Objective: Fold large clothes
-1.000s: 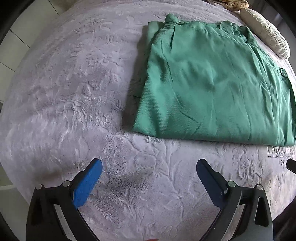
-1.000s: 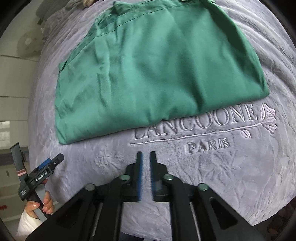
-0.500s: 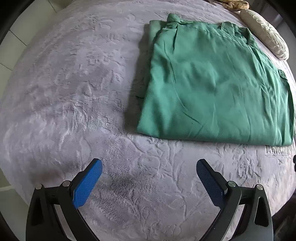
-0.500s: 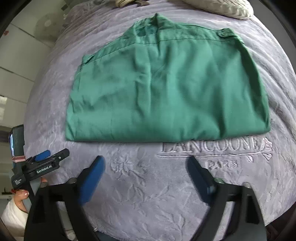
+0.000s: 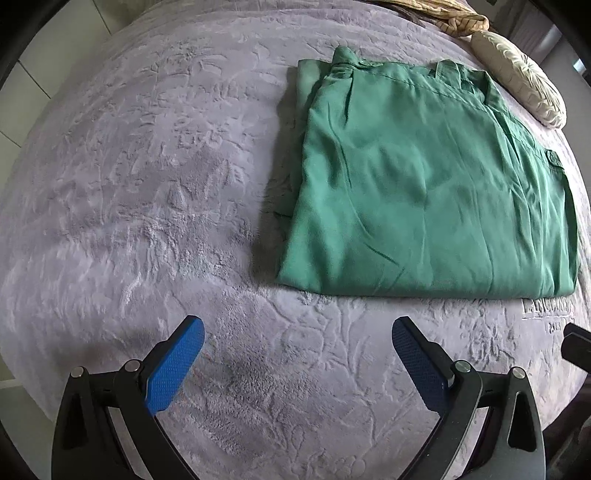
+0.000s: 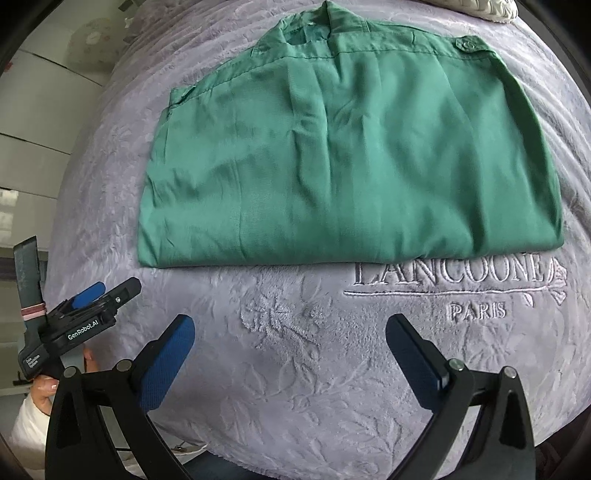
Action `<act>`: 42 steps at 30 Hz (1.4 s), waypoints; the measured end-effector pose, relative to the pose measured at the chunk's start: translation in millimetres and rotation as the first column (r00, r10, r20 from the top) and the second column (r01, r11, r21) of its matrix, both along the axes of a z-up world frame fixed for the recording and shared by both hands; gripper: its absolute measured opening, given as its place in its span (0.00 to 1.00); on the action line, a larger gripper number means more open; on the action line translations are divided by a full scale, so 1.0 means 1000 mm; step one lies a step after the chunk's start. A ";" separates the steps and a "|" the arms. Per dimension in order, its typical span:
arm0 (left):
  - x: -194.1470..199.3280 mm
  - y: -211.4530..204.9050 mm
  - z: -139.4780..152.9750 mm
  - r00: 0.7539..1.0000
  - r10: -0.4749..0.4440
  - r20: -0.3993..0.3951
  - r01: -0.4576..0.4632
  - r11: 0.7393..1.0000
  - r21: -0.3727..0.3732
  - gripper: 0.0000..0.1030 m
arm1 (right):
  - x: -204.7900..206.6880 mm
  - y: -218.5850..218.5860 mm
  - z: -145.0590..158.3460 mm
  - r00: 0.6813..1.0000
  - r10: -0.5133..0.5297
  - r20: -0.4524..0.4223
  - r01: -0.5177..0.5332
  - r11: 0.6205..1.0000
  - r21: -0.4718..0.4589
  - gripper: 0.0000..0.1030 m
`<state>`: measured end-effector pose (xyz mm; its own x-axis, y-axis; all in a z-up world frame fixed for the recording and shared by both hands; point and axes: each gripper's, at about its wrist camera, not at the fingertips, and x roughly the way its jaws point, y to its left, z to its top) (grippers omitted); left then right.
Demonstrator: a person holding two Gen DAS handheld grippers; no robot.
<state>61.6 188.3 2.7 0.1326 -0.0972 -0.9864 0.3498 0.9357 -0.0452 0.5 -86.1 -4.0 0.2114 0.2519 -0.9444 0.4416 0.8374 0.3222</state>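
A bed (image 5: pixel 155 192) covered in a plush grey blanket (image 6: pixel 303 369), embossed with leaf patterns and stitched "LANCOONE PARIS", carries a folded green shirt (image 6: pixel 351 158) lying flat, collar toward the far end. A cream ribbed pillow (image 5: pixel 521 81) lies just beyond the shirt, with mustard-coloured fabric (image 5: pixel 443 18) bunched beside it.

— How many garments?
— One folded green shirt (image 6: pixel 347 158), on one grey blanket (image 5: pixel 147 184).
— Pillows?
— One cream pillow (image 5: pixel 524 77).
— Grippers?
— Two: left gripper (image 5: pixel 297 354), right gripper (image 6: pixel 290 345), each with two blue pads.
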 end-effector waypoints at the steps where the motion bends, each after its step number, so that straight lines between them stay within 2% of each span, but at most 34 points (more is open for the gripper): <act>1: 0.003 0.002 0.000 1.000 0.002 -0.001 -0.002 1.000 -0.001 0.99 | 0.000 0.000 -0.001 1.000 0.000 -0.001 0.000 1.000 0.005 1.00; 7: 0.010 0.011 -0.006 1.000 0.001 -0.003 -0.001 1.000 0.004 0.99 | 0.001 0.004 -0.012 0.999 -0.029 -0.015 0.030 0.998 0.057 1.00; 13: 0.022 0.017 -0.014 1.000 0.005 -0.007 -0.005 1.000 0.008 0.99 | -0.003 0.004 -0.034 0.993 -0.085 -0.083 0.099 0.980 0.174 1.00; 16: 0.027 0.020 -0.017 1.000 0.004 -0.009 -0.004 1.000 0.008 0.99 | -0.006 0.002 -0.043 0.987 -0.133 -0.094 0.152 0.958 0.243 1.00; 23: 0.045 0.019 -0.027 1.000 0.001 -0.019 0.000 1.000 0.011 0.99 | -0.003 0.000 -0.055 0.963 -0.256 -0.077 0.267 0.903 0.338 1.00; 32: 0.068 0.021 -0.043 0.999 -0.032 -0.028 0.032 0.999 0.008 0.99 | 0.022 0.018 -0.074 0.946 -0.324 -0.007 0.286 0.823 0.492 1.00; 37: 0.094 0.029 -0.054 0.999 -0.030 -0.042 0.028 0.998 -0.063 0.99 | 0.034 0.024 -0.093 0.922 -0.387 0.023 0.306 0.763 0.570 1.00; 42: 0.125 0.038 -0.061 0.998 -0.031 -0.057 0.023 0.990 -0.139 0.99 | 0.054 0.028 -0.104 0.884 -0.463 0.067 0.323 0.706 0.630 1.00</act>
